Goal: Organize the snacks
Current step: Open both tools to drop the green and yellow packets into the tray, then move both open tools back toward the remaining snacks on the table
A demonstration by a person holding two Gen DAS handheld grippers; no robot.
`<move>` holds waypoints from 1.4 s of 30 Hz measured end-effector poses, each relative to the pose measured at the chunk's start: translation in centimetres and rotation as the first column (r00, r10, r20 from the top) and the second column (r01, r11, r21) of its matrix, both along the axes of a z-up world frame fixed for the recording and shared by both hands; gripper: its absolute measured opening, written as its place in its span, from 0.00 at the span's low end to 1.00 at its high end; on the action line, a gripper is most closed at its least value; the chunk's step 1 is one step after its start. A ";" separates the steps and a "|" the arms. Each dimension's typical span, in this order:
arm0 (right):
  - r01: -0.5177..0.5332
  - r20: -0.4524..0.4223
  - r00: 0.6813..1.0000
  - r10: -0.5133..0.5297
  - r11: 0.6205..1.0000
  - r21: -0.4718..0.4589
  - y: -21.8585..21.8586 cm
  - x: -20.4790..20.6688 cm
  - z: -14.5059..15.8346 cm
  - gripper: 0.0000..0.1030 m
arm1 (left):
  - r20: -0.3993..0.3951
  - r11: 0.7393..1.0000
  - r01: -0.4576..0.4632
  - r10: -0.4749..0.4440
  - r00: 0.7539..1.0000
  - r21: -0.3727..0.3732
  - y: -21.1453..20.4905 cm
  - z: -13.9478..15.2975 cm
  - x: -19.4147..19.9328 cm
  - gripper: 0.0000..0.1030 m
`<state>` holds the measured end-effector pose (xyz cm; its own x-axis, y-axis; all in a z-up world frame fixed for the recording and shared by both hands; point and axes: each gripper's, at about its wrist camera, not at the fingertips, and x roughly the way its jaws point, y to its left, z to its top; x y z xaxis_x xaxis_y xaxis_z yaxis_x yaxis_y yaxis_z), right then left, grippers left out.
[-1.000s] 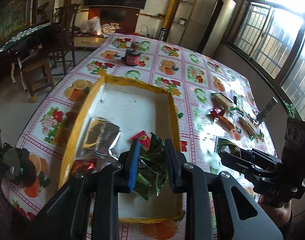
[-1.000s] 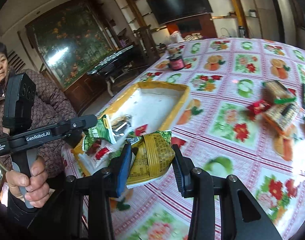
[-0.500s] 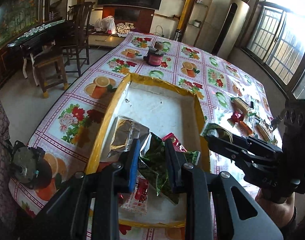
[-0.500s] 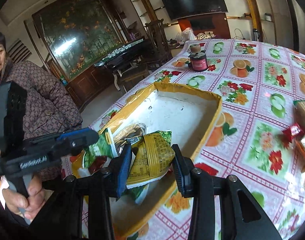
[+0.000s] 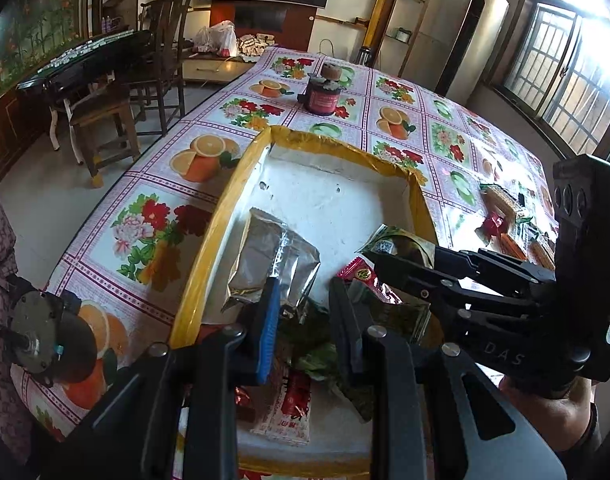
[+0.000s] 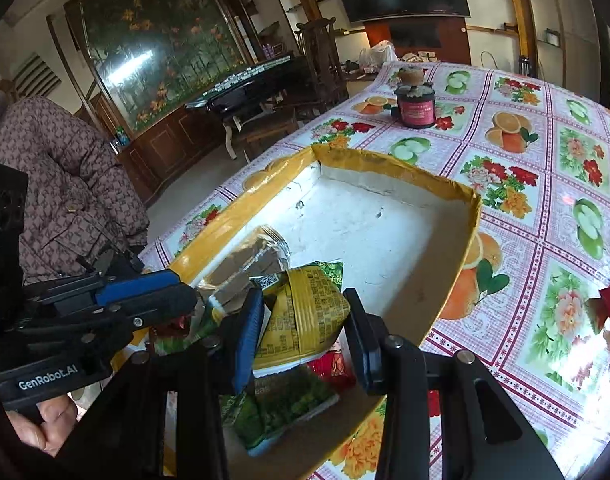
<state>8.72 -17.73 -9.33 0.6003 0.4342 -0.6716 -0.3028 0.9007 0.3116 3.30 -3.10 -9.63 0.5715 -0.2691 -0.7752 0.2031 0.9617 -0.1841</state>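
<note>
A shallow box with a yellow taped rim (image 5: 225,216) (image 6: 471,220) and a white floor lies on the flowered tablecloth. In it are a silver packet (image 5: 273,256) (image 6: 249,264), a red packet (image 5: 359,274) and a green packet (image 6: 281,404). My left gripper (image 5: 305,316) (image 6: 189,298) hangs low over the box's near end, shut on a crumpled green packet (image 5: 305,332). My right gripper (image 6: 303,332) (image 5: 371,256) is beside it over the box, shut on a yellow and green packet (image 6: 309,308) (image 5: 393,240).
A dark jar with a red label (image 5: 323,98) (image 6: 415,108) stands beyond the box. Several loose snacks (image 5: 501,208) lie on the cloth to the right, a red sweet (image 6: 609,300) among them. A person in a patterned jacket (image 6: 65,184) holds both grippers. Chairs and a dark table stand to the left.
My right gripper has carried its yellow packet leftward from over the tablecloth to over the box. My left gripper has sunk a little toward the box floor with the green packet.
</note>
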 end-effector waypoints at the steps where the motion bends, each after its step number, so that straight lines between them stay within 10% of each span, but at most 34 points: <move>1: 0.003 -0.003 1.000 -0.003 1.000 0.001 0.0 0.0 -0.1 0.40 | -0.005 1.000 0.000 0.000 1.000 0.003 0.0 -0.2 0.1 0.26; 8: 0.024 0.012 1.000 -0.024 1.000 0.009 -0.6 -0.3 0.5 0.41 | -0.026 1.000 -0.012 0.013 1.000 0.016 -0.1 -0.8 0.3 0.27; 15: 0.079 0.051 0.995 -0.082 0.996 0.051 -3.1 -2.1 2.0 0.47 | -0.001 0.999 -0.038 0.038 0.999 0.037 -0.3 -0.1 -0.5 0.77; 31: 0.299 0.045 0.950 -0.310 0.940 0.167 -13.4 -9.7 1.8 0.51 | 0.042 0.998 0.006 -0.009 0.999 0.066 -3.7 1.7 -2.6 0.87; 42: 0.532 0.001 0.837 -0.547 0.815 0.230 -23.0 -15.9 0.4 0.55 | 0.043 0.985 0.165 -0.167 0.985 0.050 -10.7 2.5 -4.4 0.93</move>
